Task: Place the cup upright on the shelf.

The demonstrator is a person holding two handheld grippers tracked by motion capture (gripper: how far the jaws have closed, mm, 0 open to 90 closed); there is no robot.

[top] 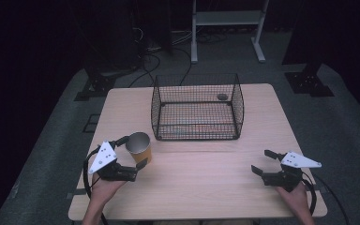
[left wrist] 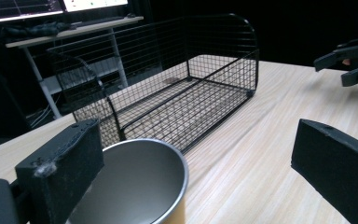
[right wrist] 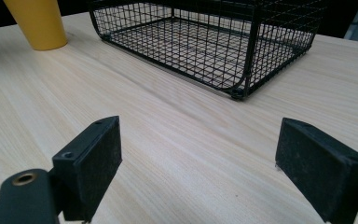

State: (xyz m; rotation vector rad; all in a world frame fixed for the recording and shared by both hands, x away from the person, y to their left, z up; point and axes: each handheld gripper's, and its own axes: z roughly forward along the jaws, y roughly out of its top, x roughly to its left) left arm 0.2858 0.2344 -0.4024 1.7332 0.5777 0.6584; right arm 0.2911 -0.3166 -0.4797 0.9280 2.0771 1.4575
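Note:
A yellow cup (top: 139, 146) with a silvery inside stands upright on the wooden table, left of centre. My left gripper (top: 132, 152) is open, with one jaw on each side of the cup and neither visibly pressing it. In the left gripper view the cup's rim (left wrist: 140, 182) sits close to the left jaw, and my left gripper (left wrist: 200, 158) gapes wide. A black wire basket (top: 197, 119) stands beyond the cup. Near the front right, my right gripper (top: 261, 161) is open over bare wood. Its own view shows my right gripper (right wrist: 196, 163) with nothing between the jaws.
The basket (right wrist: 205, 42) holds nothing, apart from a small dark round spot (top: 222, 97) on its floor. The cup (right wrist: 37, 23) appears far left in the right gripper view. Bare table (top: 206, 187) lies between my hands. A white stand (top: 227, 18) and cables sit behind.

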